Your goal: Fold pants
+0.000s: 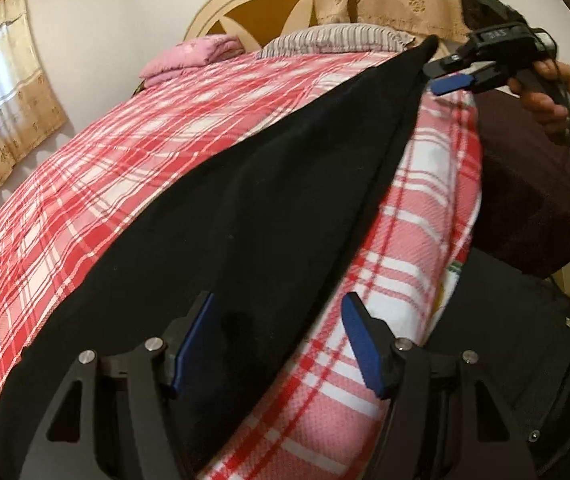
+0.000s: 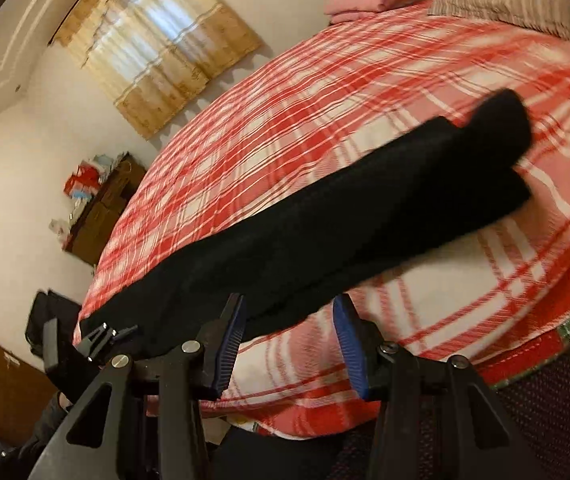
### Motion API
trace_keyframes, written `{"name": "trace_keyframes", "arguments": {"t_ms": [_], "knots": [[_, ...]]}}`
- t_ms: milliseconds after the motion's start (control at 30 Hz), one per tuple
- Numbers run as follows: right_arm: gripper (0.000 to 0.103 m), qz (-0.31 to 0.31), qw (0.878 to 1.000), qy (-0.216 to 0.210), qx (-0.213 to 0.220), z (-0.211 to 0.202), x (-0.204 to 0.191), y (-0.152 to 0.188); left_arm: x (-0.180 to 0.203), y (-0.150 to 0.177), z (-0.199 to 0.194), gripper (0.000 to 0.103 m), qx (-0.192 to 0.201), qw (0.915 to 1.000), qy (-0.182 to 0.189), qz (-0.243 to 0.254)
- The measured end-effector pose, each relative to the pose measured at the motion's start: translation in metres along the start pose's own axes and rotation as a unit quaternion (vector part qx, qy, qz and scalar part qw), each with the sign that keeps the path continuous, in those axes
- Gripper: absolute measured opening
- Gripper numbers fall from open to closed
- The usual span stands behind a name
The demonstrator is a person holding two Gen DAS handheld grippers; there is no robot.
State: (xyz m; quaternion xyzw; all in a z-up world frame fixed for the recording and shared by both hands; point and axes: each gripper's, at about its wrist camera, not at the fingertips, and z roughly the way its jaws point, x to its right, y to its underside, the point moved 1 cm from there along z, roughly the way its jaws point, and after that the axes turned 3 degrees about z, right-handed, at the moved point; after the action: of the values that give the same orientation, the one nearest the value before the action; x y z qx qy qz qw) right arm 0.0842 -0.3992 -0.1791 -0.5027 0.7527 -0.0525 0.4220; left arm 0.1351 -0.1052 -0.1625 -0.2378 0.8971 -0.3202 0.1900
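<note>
Black pants (image 1: 245,216) lie lengthwise, legs together, along the near edge of the plaid blanket (image 1: 105,160). Left gripper (image 1: 277,344) and right gripper (image 2: 289,344) hover spread wide, holding nothing. Risk: a one-layer pinch, apparently possible here, would skew the fold.

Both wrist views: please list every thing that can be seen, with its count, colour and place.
pants: one, black, long across the bed
blanket: one, red and white plaid, covering the bed
folded cloth: one, pink, at the head end
pillow: one, grey striped, at the head end
headboard: one, cream, behind the pillow
curtains: beige, on the window
cabinet: one, brown, beside the bed
left gripper: open, over one end of the pants
right gripper: open, at the other end
</note>
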Motion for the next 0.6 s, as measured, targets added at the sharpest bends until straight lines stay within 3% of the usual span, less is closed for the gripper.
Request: {"name": "trace_keyframes", "arguments": {"t_ms": [67,133,233,367,600], "knots": [[0.047,0.008,1.000,-0.002,0.003,0.001,0.004,-0.001,-0.002,-0.001,0.004,0.053,-0.008,0.9999,0.007,-0.004],[0.047,0.013,1.000,-0.005,0.004,0.002,0.009,0.001,0.004,-0.004,0.011,0.051,-0.016,0.9999,0.003,0.003],[0.047,0.017,1.000,-0.009,0.005,0.002,0.011,0.003,0.010,-0.004,0.016,0.040,-0.027,0.9994,0.004,0.019],[0.047,0.016,1.000,0.002,0.026,-0.009,0.016,0.001,0.015,-0.005,0.013,0.018,-0.030,0.9991,0.011,0.027],[0.047,0.048,0.996,0.010,0.077,-0.040,0.029,-0.016,0.007,-0.005,0.006,0.010,-0.017,0.9994,0.030,0.000]]}}
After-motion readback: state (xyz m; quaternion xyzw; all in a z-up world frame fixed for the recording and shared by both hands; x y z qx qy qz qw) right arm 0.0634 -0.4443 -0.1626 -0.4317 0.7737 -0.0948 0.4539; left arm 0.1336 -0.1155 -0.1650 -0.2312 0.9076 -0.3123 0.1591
